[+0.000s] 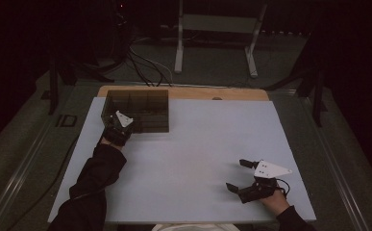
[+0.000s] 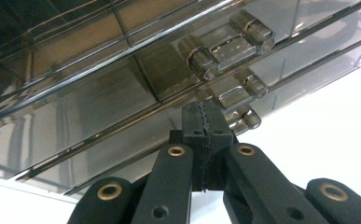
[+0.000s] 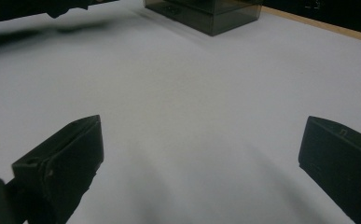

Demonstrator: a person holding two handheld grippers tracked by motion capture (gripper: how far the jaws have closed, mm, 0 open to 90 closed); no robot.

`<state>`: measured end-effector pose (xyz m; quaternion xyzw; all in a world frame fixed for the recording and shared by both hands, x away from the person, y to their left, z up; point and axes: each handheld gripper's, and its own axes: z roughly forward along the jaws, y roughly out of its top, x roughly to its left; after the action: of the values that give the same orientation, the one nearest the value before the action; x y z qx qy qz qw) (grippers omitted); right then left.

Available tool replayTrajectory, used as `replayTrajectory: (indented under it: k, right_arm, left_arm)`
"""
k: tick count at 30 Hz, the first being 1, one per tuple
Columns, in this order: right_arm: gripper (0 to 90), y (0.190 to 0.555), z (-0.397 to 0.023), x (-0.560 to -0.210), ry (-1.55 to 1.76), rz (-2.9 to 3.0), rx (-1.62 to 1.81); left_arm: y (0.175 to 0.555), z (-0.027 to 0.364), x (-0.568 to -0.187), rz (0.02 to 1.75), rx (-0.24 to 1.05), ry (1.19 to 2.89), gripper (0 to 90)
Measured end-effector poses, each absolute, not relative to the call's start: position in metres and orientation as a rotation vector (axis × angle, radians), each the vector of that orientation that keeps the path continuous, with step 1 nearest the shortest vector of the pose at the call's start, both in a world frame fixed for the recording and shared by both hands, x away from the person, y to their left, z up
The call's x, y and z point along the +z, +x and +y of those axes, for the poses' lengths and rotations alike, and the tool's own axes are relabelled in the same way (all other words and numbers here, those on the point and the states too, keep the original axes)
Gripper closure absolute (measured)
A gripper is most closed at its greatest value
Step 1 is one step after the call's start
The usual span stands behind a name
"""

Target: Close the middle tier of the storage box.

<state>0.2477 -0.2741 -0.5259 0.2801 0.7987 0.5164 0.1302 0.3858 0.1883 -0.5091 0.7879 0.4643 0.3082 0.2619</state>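
Note:
A dark see-through plastic box (image 1: 138, 110) with several compartments stands at the far left of the white table top (image 1: 198, 144). My left gripper (image 1: 131, 127) is at the box's near left corner. In the left gripper view its jaws (image 2: 205, 122) are pressed together with nothing visible between them, and their tips sit right at the box's hinged wall (image 2: 122, 93), beside the hinge barrels (image 2: 225, 46). My right gripper (image 1: 237, 175) rests low at the near right of the table. It is open wide, with bare table between its fingers (image 3: 66, 158). The box (image 3: 206, 14) lies far ahead of it.
A strip of wooden table edge (image 1: 212, 93) shows behind the white top. Cables (image 1: 145, 67) and a white metal stand (image 1: 179, 43) are on the floor beyond the table. A dark sleeve (image 1: 94, 178) lies over the near left of the table.

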Motion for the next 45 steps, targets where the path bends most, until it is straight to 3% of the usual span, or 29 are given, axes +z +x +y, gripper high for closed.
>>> replayTrajectory:
  k: [15, 16, 22, 45]
  right_arm:
    - [0.0, 0.248, -0.274, -0.526, 0.813, 2.321, 1.496]
    - [0.0, 0.248, -0.274, -0.526, 0.812, 2.321, 1.496]
    - [0.0, 0.248, -0.273, -0.527, 0.81, 2.327, 1.49]
    - [0.0, 0.248, -0.273, -0.527, 0.812, 2.331, 1.484]
  left_arm:
    - [0.368, 0.185, -0.493, 1.206, 0.777, 2.127, 90.0]
    - [0.367, 0.186, -0.492, 1.194, 0.762, 2.131, 84.6]
    - [0.365, 0.187, -0.489, 1.175, 0.704, 2.114, 80.5]
    - [0.37, 0.181, -0.494, 1.268, 0.54, 2.104, 24.0]
